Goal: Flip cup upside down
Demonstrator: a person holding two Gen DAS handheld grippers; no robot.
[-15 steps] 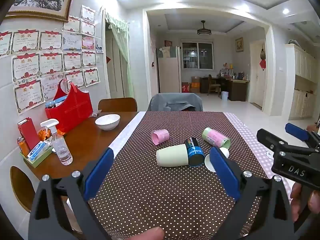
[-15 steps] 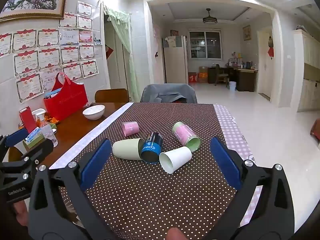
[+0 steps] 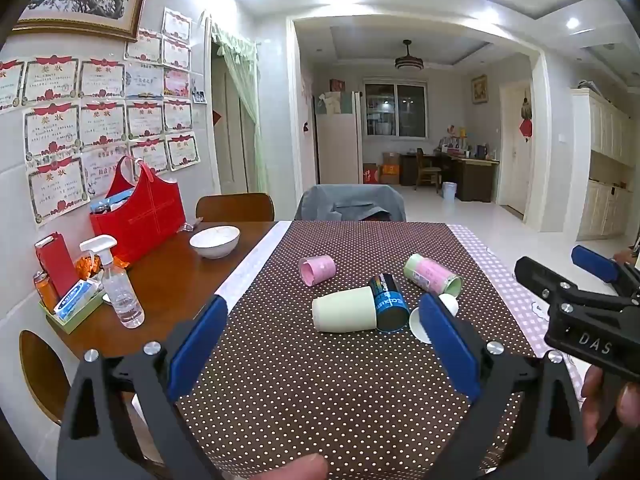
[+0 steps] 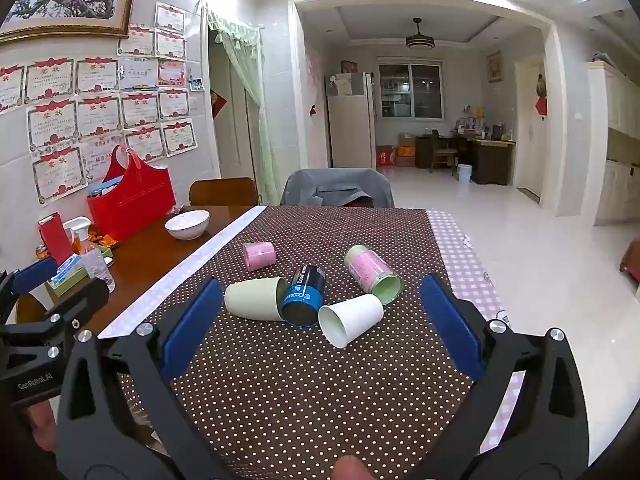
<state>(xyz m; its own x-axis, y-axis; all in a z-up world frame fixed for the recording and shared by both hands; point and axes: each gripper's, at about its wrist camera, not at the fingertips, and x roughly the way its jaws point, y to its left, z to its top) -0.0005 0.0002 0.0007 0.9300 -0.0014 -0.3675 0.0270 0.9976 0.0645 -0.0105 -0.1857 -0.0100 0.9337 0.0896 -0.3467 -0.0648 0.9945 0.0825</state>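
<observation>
White paper cup [image 4: 351,319] is lying on its side on the dotted tablecloth [image 4: 300,380], mouth facing me, touching the blue can [image 4: 303,295] at its 9 o'clock. I'm holding left gripper [image 3: 324,338] and right gripper [image 4: 316,322] wide apart, gripping nothing.

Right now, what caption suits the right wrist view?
Open right gripper faces five cups lying on a dotted tablecloth.

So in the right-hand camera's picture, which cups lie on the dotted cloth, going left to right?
Pale green cup → blue can-like cup → white paper cup → pink-and-green cup. The small pink cup sits farther back, overlapping the order.
</observation>
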